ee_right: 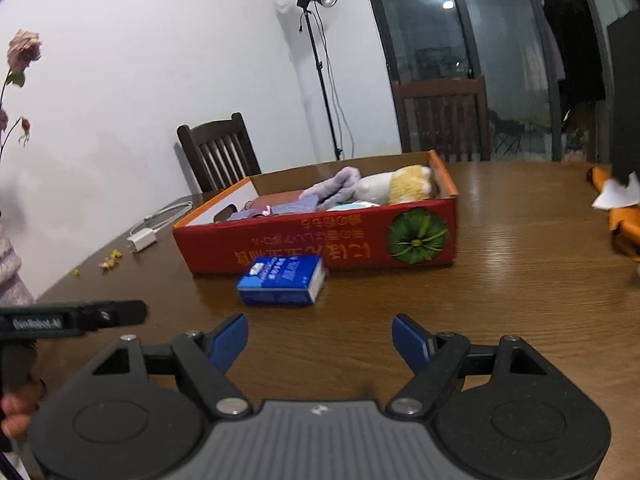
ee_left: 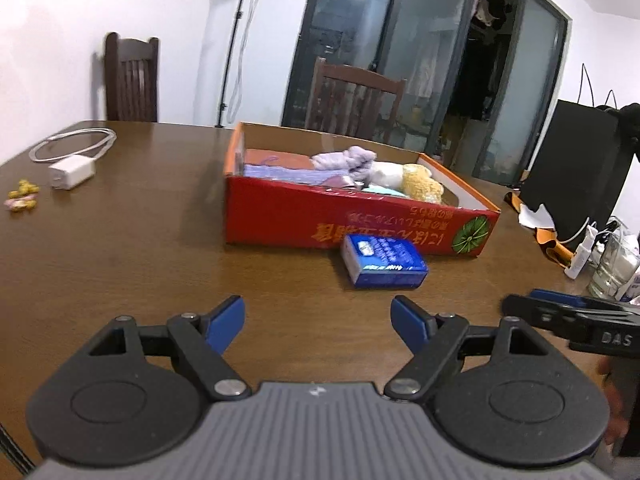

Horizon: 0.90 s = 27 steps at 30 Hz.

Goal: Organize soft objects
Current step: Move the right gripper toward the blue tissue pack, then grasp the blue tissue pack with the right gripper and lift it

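Note:
A red cardboard box [ee_left: 288,216] [ee_right: 320,244] sits on the brown wooden table [ee_left: 120,248] [ee_right: 520,272]. Inside lie a lilac cloth [ee_left: 344,158] [ee_right: 336,188], folded purple fabric [ee_left: 280,174] [ee_right: 288,208] and a white and yellow plush toy [ee_left: 416,182] [ee_right: 400,186]. A blue tissue pack [ee_left: 382,262] [ee_right: 284,280] rests on the table against the box's near wall. My left gripper [ee_left: 318,324] is open above bare table, short of the pack. My right gripper [ee_right: 320,340] is open too, with nothing between its blue pads. Each gripper's side shows at the edge of the other's view.
A white charger with its coiled cable [ee_left: 72,160] [ee_right: 152,228] and small yellow scraps [ee_left: 22,196] [ee_right: 110,260] lie at the left. Dark chairs [ee_left: 132,80] [ee_right: 440,120] stand behind. A black bag [ee_left: 580,168], orange item [ee_right: 624,220] and bottles [ee_left: 608,268] crowd the right. A light stand [ee_right: 316,60] is by the wall.

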Motion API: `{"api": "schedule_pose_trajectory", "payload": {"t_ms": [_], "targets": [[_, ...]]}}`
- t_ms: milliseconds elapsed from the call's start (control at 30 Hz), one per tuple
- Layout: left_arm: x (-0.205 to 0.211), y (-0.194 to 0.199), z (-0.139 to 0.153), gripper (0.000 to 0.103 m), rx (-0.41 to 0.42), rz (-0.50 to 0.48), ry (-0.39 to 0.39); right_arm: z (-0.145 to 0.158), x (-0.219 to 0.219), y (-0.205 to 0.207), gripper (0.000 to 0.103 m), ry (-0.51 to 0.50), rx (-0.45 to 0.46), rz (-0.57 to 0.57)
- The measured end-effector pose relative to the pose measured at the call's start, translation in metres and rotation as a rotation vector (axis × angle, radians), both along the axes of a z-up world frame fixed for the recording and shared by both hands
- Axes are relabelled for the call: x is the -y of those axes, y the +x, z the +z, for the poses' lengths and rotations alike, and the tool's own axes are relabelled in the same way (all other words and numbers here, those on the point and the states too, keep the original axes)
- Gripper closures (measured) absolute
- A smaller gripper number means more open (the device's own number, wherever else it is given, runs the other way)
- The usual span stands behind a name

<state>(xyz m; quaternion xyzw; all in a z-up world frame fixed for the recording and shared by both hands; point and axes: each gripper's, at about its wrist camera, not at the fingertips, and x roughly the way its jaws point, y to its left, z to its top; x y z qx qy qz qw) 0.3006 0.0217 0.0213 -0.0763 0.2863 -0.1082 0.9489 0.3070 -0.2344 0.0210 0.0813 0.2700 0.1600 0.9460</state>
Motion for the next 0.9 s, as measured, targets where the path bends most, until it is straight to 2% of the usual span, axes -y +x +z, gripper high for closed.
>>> {"api": "schedule_pose_trajectory", "payload": {"t_ms": [200, 333, 400, 467, 533, 567, 633, 900], "targets": [[0.019, 0.054, -0.010, 0.028, -0.066, -0.056, -0.038, -0.010, -0.006, 0.063, 0.037, 0.112, -0.055, 0.024], [0.031, 0.090, -0.009, 0.042, -0.081, -0.089, -0.039, -0.013, -0.011, 0.102, 0.050, 0.174, -0.080, 0.038], [0.032, 0.104, -0.011, 0.046, -0.098, -0.136, -0.097, -0.013, -0.014, 0.115, 0.062, 0.192, -0.086, 0.051], [0.029, 0.119, -0.018, 0.062, -0.152, -0.165, -0.201, -0.017, -0.017, 0.123, 0.066, 0.202, -0.094, 0.064], [0.026, 0.127, -0.025, 0.065, -0.180, -0.154, -0.248, -0.023, -0.018, 0.125, 0.073, 0.188, -0.121, 0.071], [0.026, 0.128, -0.027, 0.071, -0.182, -0.155, -0.238, -0.025, -0.018, 0.125, 0.072, 0.180, -0.130, 0.073], [0.025, 0.127, -0.030, 0.072, -0.179, -0.153, -0.234, -0.027, -0.018, 0.125, 0.073, 0.176, -0.137, 0.080], [0.024, 0.127, -0.033, 0.070, -0.181, -0.154, -0.232, -0.032, -0.018, 0.122, 0.073, 0.152, -0.147, 0.085]]}}
